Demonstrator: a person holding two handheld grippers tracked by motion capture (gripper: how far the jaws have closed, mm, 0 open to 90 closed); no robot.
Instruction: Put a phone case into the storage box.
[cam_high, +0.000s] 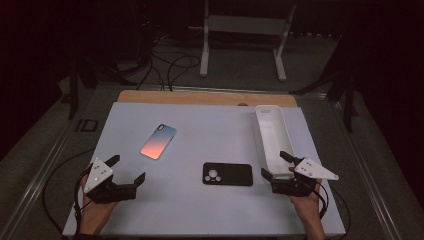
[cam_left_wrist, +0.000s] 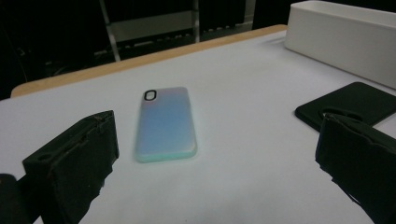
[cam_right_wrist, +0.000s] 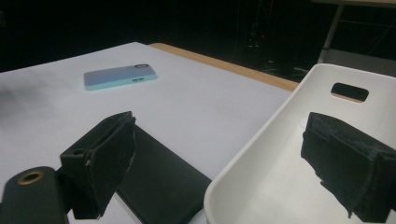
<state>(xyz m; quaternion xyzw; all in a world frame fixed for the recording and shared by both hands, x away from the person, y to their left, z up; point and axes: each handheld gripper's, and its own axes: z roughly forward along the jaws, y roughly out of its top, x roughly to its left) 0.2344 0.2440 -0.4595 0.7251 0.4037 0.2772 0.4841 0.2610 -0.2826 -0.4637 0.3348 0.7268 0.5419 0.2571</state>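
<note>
Your left gripper (cam_high: 126, 169) and right gripper (cam_high: 276, 164) stand open, empty; the gradient case (cam_high: 158, 141) and black case (cam_high: 227, 174) lie outside the white tray (cam_high: 261, 131); both remain unplaced.

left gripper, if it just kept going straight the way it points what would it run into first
Most likely the pastel phone case. The left gripper stands open with nothing between its jaws, and the case lies flat on the white table straight ahead. Depth is unclear, so it might pass just above.

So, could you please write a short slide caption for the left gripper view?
Open left tool faces a pastel gradient phone case lying flat on the white table, black phone case and white tray at right.
</note>
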